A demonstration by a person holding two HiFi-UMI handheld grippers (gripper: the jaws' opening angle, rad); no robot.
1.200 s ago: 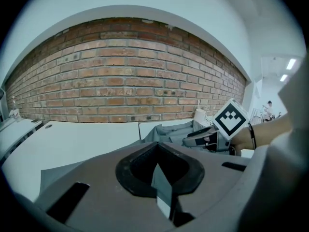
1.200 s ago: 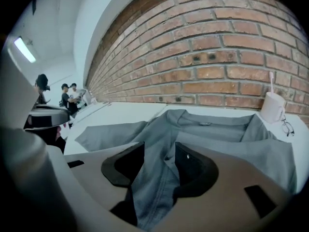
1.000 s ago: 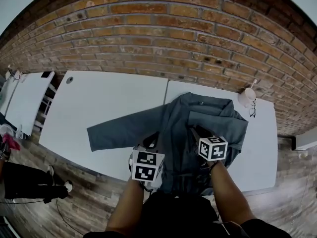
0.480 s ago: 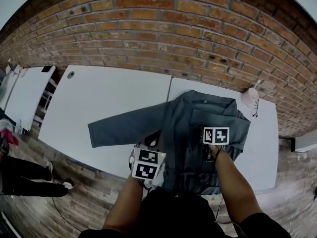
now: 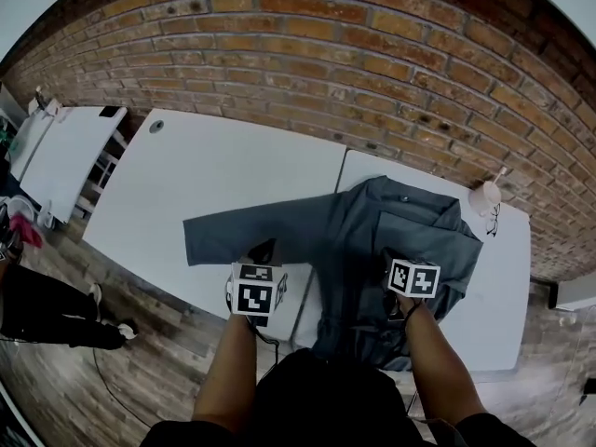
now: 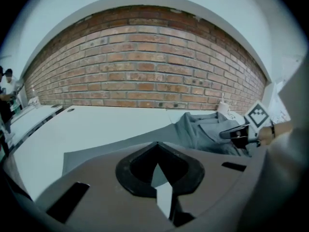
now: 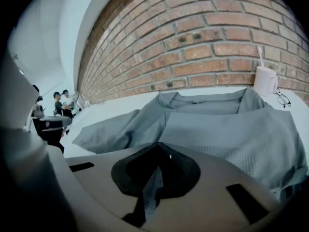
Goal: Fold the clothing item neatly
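A grey jacket (image 5: 372,236) lies collar-away on the white table (image 5: 205,175). Its left sleeve (image 5: 233,236) stretches out to the left, and its right side is folded in over the body. My right gripper (image 5: 396,261) sits on the lower right front, shut, and the right gripper view shows a pinch of grey cloth between the jaws of this gripper (image 7: 152,187). My left gripper (image 5: 264,250) is shut at the sleeve's near edge by the table front. A pale strip shows between its jaws (image 6: 161,187); I cannot tell whether it is cloth.
A white mug (image 5: 484,196) and a pair of glasses (image 5: 493,220) stand beyond the jacket's right shoulder, close to the brick wall (image 5: 307,54). Another white table (image 5: 56,156) stands at the far left, with a person (image 5: 37,310) on the floor beside it.
The right gripper has moved forward and down onto the jacket's front and now has cloth between its jaws. The left gripper has shifted left along the table's near edge.
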